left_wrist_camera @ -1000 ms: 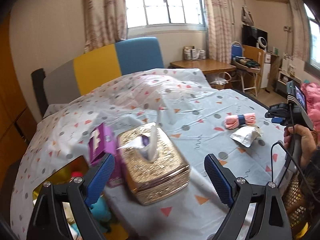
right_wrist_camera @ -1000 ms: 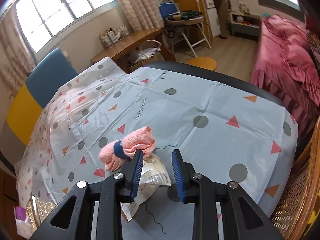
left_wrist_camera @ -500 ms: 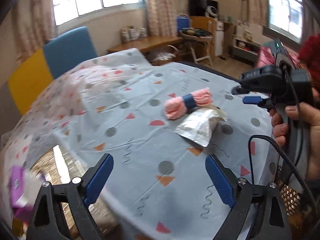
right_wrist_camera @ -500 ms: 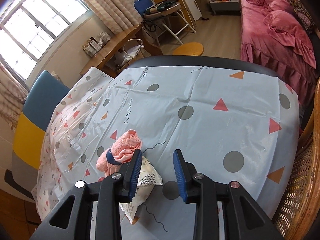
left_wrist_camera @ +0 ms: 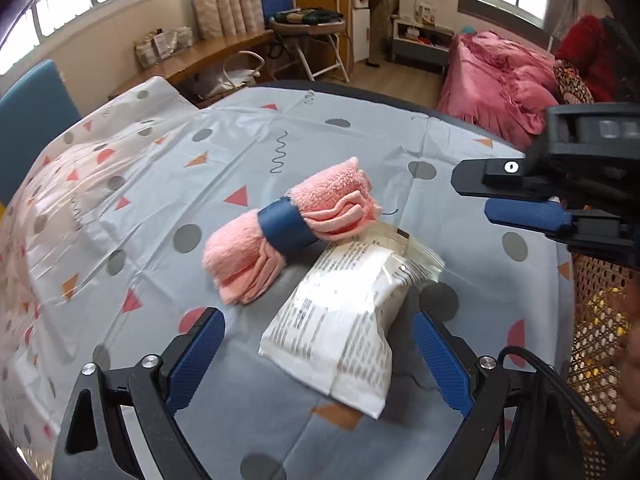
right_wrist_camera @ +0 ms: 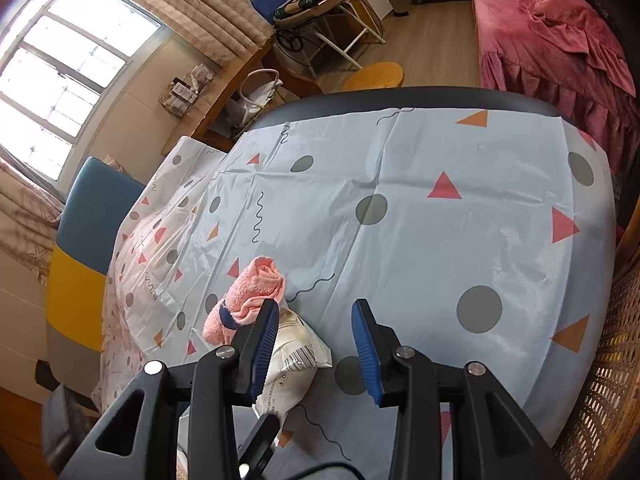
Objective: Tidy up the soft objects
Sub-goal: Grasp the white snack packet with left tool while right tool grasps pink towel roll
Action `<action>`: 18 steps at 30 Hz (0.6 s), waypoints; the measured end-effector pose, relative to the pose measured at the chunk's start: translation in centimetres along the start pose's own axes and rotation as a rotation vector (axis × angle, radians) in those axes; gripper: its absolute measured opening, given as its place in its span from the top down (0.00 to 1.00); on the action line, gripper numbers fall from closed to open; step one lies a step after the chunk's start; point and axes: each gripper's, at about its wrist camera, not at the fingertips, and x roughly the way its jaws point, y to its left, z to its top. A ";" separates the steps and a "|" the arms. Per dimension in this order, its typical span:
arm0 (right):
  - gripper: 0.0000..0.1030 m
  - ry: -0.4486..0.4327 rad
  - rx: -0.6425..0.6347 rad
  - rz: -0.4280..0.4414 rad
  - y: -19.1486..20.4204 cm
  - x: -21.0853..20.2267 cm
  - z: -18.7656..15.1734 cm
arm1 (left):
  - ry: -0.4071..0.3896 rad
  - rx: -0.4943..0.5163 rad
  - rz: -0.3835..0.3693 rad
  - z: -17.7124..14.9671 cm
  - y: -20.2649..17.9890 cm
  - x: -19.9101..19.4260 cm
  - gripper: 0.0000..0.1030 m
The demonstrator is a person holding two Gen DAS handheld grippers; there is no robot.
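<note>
A rolled pink towel (left_wrist_camera: 288, 224) with a blue band lies on the patterned tablecloth (left_wrist_camera: 168, 168). A white soft packet (left_wrist_camera: 344, 320) lies against its near side. My left gripper (left_wrist_camera: 318, 354) is open and empty, its fingers on either side of the packet's near end. My right gripper (right_wrist_camera: 314, 344) is open and empty, just right of the packet (right_wrist_camera: 292, 364) and the towel (right_wrist_camera: 252, 296). It also shows in the left wrist view (left_wrist_camera: 520, 196) at the right, above the table.
A wicker chair (right_wrist_camera: 600, 380) stands at the table's right edge. A pink bed (left_wrist_camera: 504, 80) lies beyond the table. A blue and yellow chair back (right_wrist_camera: 80, 240) is at the far left. A desk and folding chair (left_wrist_camera: 304, 28) stand by the window.
My left gripper has swung right, away from the gold tissue box, and come close to the packet and towel. My right gripper has opened a little wider and tilted.
</note>
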 end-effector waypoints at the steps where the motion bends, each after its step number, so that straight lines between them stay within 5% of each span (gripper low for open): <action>1: 0.63 0.003 0.000 0.002 0.0 0.1 0.0 | 0.004 0.005 -0.005 0.2 -0.1 0.5 0.07; 6: 0.63 0.025 -0.018 0.018 0.4 0.4 -0.1 | 0.034 0.033 -0.037 0.9 -0.4 2.7 0.10; 8: 0.63 0.026 -0.022 0.022 0.4 0.4 -0.2 | 0.049 0.012 -0.074 0.8 -0.4 3.3 0.26; 9: 0.63 0.026 -0.021 0.022 0.4 0.4 -0.2 | 0.049 -0.009 -0.079 0.7 -0.4 3.4 0.27; 14: 0.63 0.028 -0.022 0.024 0.4 0.5 -0.2 | 0.019 -0.073 -0.099 -0.7 -0.4 1.7 0.43; 18: 0.63 0.027 -0.028 0.026 0.5 0.4 -0.2 | 0.022 -0.150 -0.084 -3.8 0.0 -0.5 0.43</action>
